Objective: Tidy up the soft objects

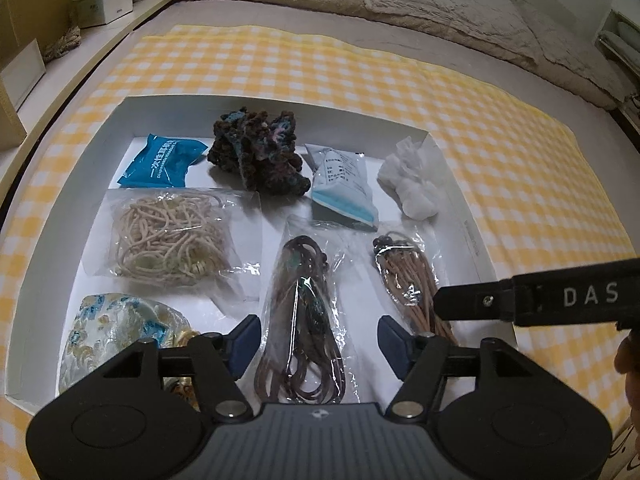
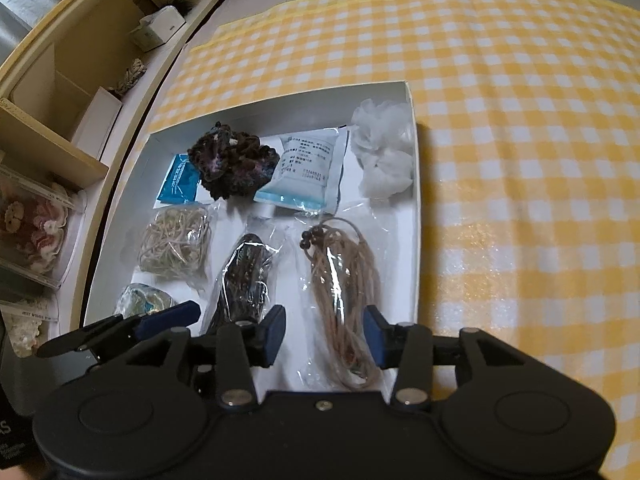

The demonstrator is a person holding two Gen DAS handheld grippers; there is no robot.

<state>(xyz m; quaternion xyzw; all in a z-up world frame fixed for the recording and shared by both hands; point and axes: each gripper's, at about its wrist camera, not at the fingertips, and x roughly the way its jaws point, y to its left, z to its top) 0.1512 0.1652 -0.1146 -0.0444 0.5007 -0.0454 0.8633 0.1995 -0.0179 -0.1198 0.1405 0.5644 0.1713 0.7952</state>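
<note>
A white box (image 1: 276,114) on the yellow checked cloth holds several soft items. My left gripper (image 1: 319,344) stands open astride a clear bag of dark brown cord (image 1: 304,320), its pads off the bag. My right gripper (image 2: 325,334) is open too, with a clear bag of tan cord (image 2: 344,280) lying between its fingers. Further back lie a bag of beige cord (image 1: 168,236), a blue packet (image 1: 160,164), a dark crochet piece (image 1: 256,152), a mask packet (image 1: 344,184) and a white gauzy bundle (image 1: 412,176). A floral pouch (image 1: 116,328) fills the near left corner.
The checked cloth (image 2: 520,160) covers a bed, with rumpled beige bedding (image 1: 420,0) at the back. Along the left runs a shelf with a tissue box (image 2: 158,28), a rope coil and bagged crochet flowers (image 2: 32,228). The right gripper's finger (image 1: 480,300) crosses the left wrist view.
</note>
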